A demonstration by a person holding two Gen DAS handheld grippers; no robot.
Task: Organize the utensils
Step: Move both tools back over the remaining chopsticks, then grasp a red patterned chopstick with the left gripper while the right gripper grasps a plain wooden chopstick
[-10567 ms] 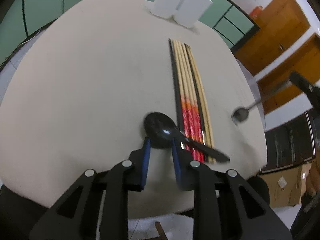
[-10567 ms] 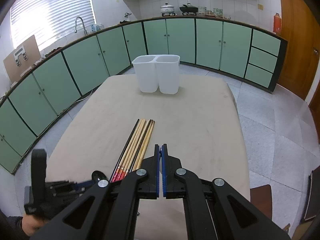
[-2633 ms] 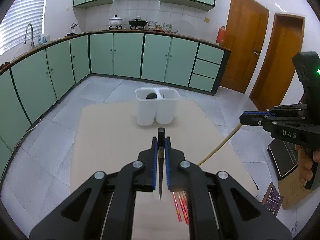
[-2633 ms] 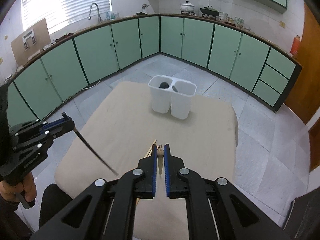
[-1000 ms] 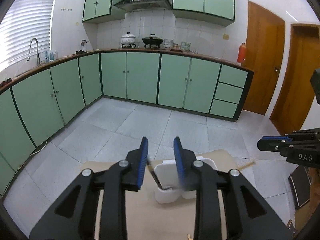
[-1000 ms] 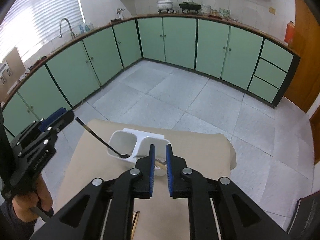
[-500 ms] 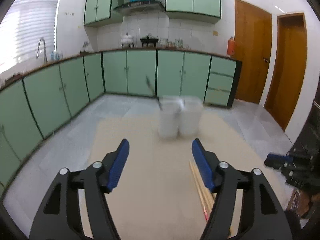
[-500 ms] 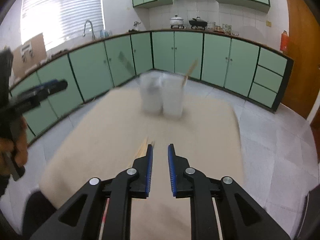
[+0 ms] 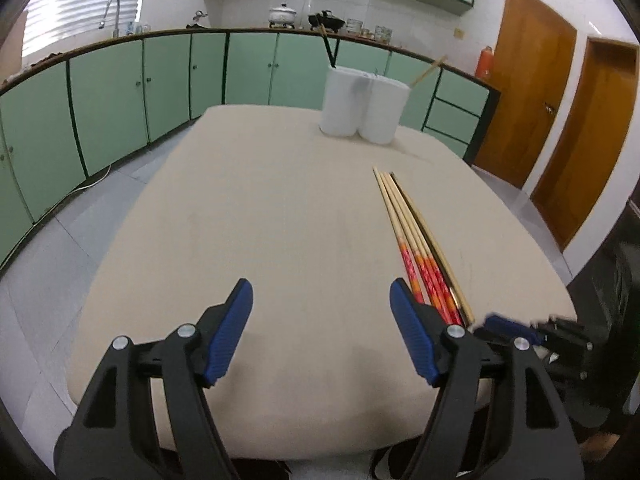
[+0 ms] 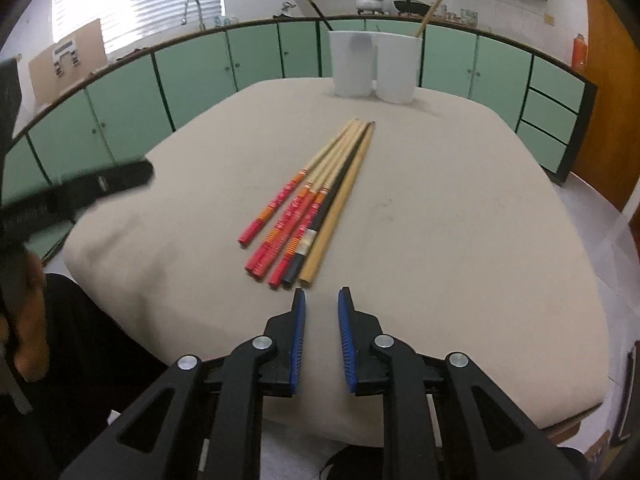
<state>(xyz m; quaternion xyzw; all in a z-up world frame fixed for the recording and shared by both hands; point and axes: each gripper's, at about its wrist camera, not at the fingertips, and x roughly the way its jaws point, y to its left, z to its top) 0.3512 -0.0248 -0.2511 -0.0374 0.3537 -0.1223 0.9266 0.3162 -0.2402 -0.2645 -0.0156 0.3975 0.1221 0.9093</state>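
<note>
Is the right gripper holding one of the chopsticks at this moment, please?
No, the right gripper is empty, its jaws slightly apart just short of the chopsticks lying on the table.

A kitchen: green cabinets (image 9: 168,76) line the walls, with a sink tap (image 10: 194,6) and pots (image 9: 283,13) along the worktop.

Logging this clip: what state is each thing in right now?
Left gripper: open, empty, just widened.
Right gripper: slightly open, empty, just widened.
Chopsticks: five flat on the table, bundled.
Holder: upright, a chopstick leaning out of each compartment.
</note>
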